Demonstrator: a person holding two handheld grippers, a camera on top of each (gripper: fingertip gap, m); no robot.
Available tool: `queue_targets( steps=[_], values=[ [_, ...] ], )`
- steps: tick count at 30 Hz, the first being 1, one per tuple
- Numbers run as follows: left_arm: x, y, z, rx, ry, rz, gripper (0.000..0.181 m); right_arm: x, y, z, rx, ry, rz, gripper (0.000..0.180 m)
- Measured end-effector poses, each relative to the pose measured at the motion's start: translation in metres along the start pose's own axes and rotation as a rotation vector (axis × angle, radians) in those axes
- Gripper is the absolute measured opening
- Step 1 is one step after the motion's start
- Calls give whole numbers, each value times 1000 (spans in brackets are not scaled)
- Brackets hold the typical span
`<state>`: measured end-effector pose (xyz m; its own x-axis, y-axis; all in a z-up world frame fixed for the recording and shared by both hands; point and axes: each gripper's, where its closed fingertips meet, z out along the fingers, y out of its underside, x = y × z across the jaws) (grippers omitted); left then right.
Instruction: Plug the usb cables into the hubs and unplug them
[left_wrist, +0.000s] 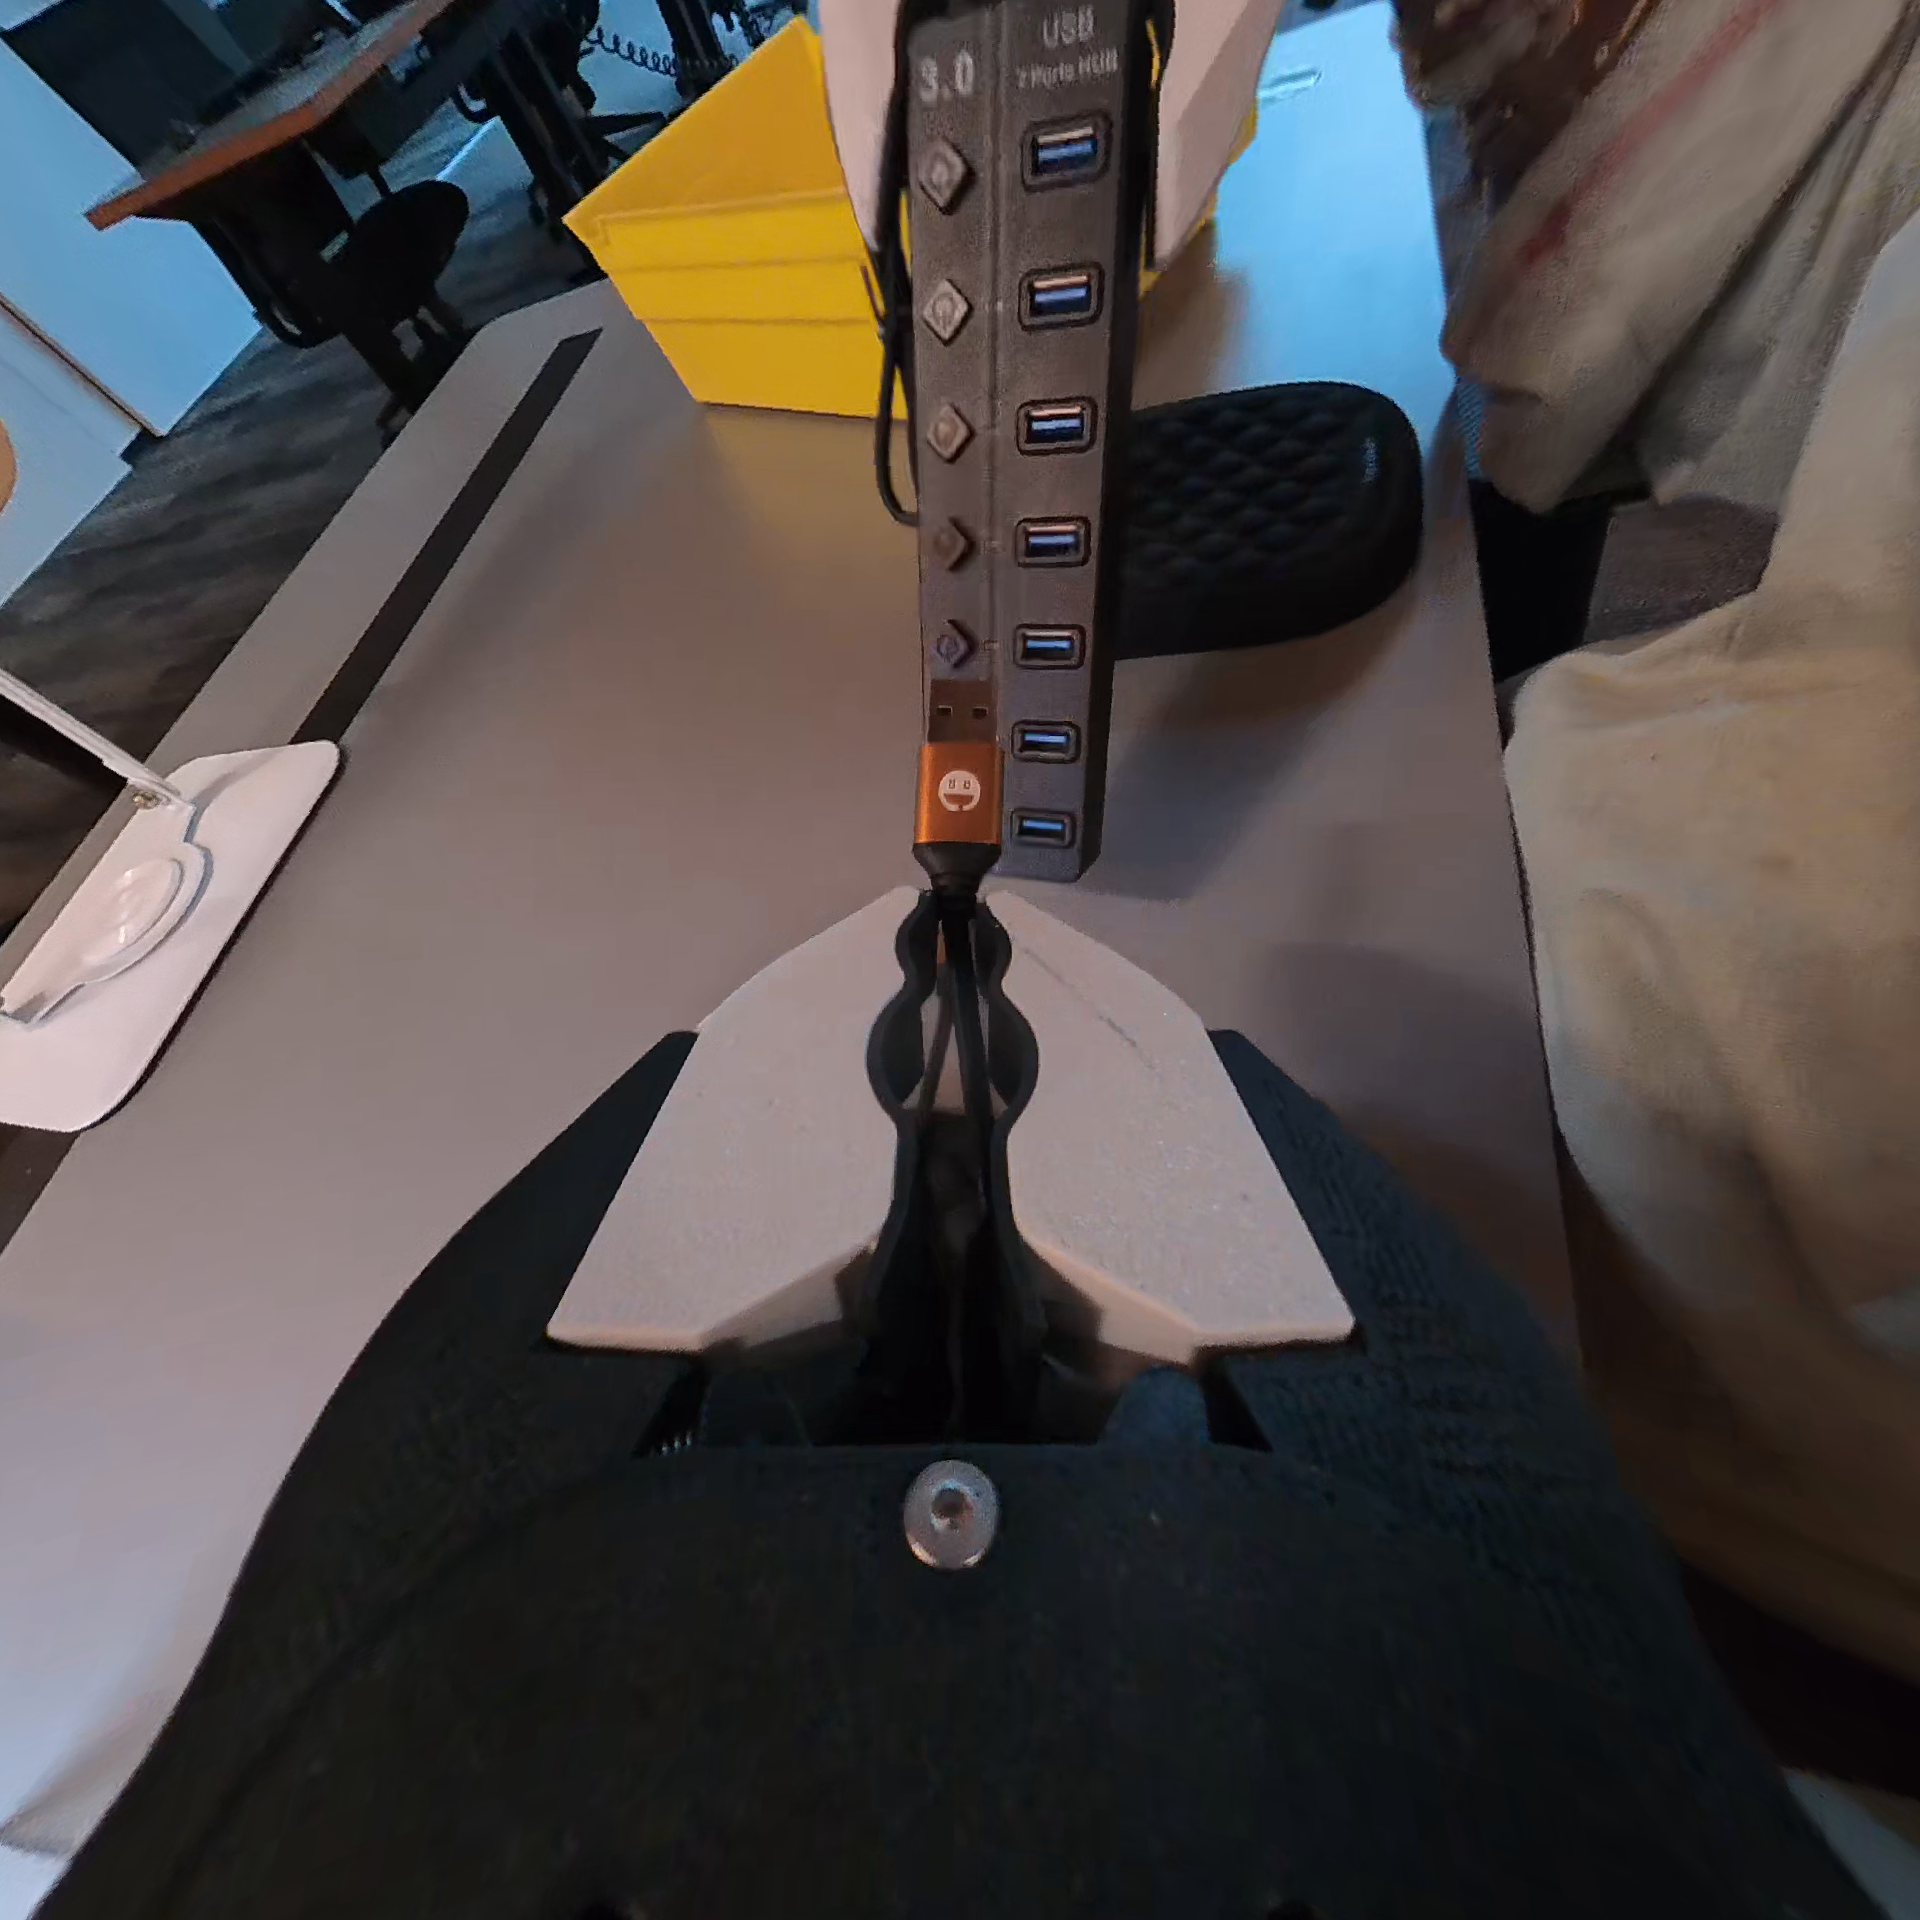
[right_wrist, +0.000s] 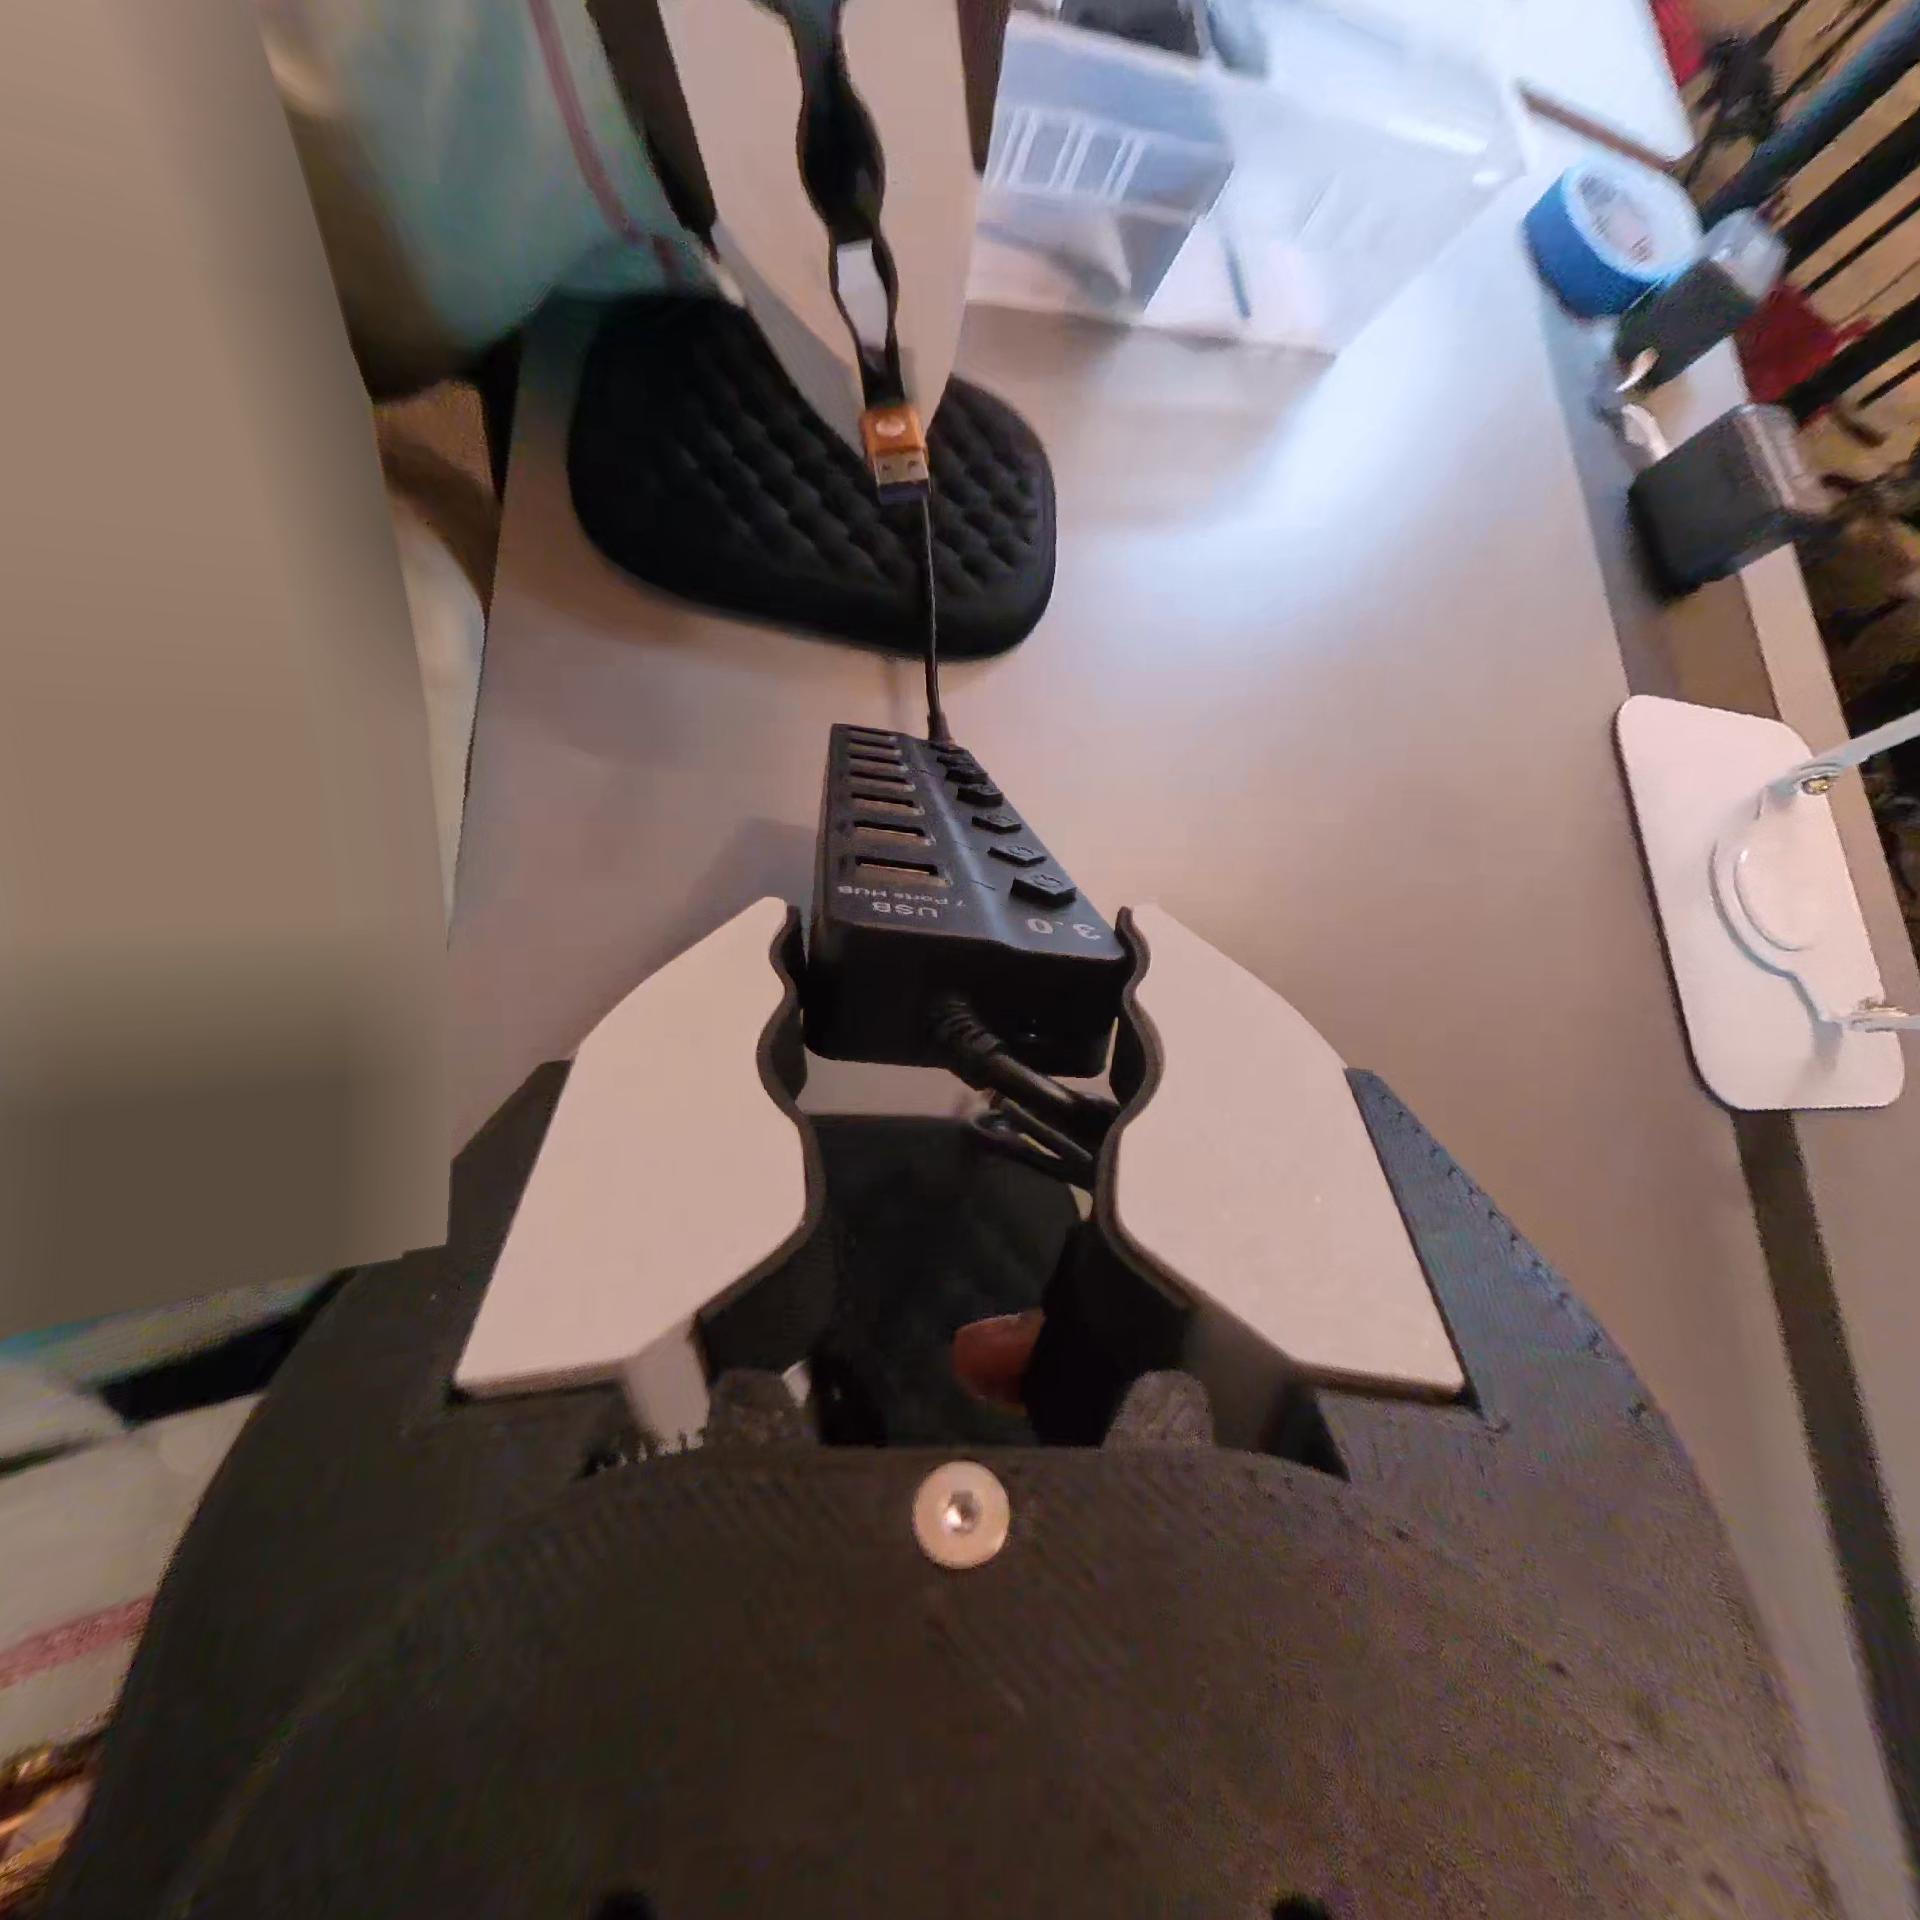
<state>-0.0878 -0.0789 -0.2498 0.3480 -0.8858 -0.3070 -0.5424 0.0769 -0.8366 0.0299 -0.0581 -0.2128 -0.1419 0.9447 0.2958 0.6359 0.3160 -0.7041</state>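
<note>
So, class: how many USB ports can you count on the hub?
7, in one column down the hub, right of the buttons; the lowest is nearest the plug. All empty.

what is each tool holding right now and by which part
The left tool pinches the black cable just behind the orange USB plug. The right tool clamps the black USB hub across its sides at its cable end.

My left gripper (left_wrist: 951, 899) is pinched on the black cable just behind an orange USB plug (left_wrist: 958, 774), whose metal tip points at the black hub (left_wrist: 1023, 457). The plug sits against the hub's button side, not in a port. The right gripper (left_wrist: 1195, 135) holds the hub's far end, above the grey table (left_wrist: 623, 727).
</note>
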Motion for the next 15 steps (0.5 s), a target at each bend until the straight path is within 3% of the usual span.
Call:
queue_targets(
  steps=[7, 15],
  values=[
    [-1, 11, 0, -71, -23, 18, 7, 7, 17, -9, -283, -84, -68, 58],
    [4, 11, 6, -104, -15, 52, 7, -13, 60, -18, -16, -30, 85, 58]
  ],
)
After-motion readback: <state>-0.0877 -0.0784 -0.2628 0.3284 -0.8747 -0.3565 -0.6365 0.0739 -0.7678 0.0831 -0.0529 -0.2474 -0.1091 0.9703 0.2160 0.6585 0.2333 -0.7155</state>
